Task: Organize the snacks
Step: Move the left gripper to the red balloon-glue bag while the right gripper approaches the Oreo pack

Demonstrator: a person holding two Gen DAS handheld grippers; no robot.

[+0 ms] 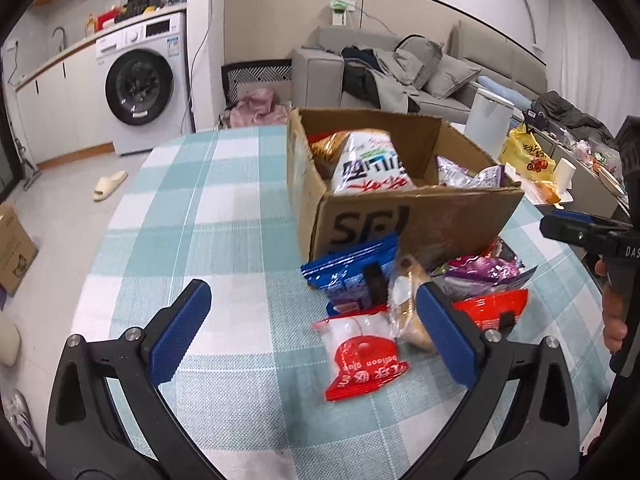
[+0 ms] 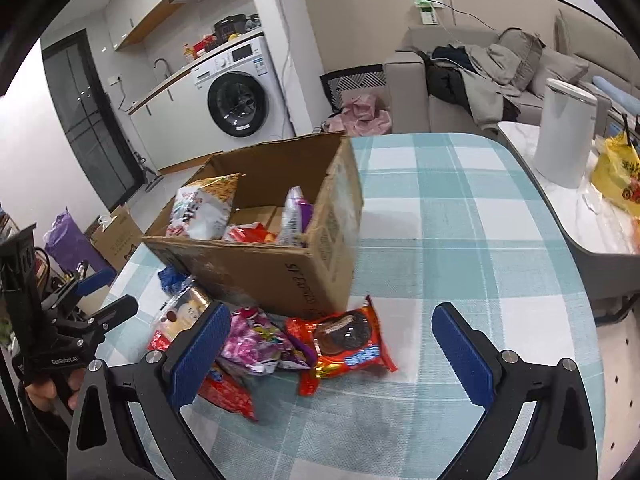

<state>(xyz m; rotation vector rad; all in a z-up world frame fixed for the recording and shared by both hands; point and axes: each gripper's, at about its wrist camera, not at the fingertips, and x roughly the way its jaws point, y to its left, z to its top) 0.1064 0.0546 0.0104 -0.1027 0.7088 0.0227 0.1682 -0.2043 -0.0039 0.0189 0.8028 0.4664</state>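
Observation:
A brown cardboard box (image 1: 424,220) (image 2: 256,268) stands on the checked tablecloth and holds a white chip bag (image 1: 370,164) (image 2: 200,208), a purple-and-silver pack (image 1: 468,174) (image 2: 294,216) and a red pack (image 2: 248,235). Loose snacks lie in front of it: a blue pack (image 1: 352,272), a red-and-clear pack (image 1: 362,354), a bread pack (image 1: 408,304), a purple bag (image 1: 484,276) (image 2: 256,340), a red pack (image 1: 494,308), and an orange cookie pack (image 2: 344,340). My left gripper (image 1: 314,332) is open above the pile's left side. My right gripper (image 2: 332,354) is open over the cookie pack.
The table's curved edge drops to the floor at left, where a slipper (image 1: 110,185) and a carton (image 1: 14,248) lie. A white bin (image 2: 564,132) and yellow bag (image 2: 616,176) sit on a side table at right. Sofa (image 1: 400,76) and washing machine (image 1: 140,84) stand behind.

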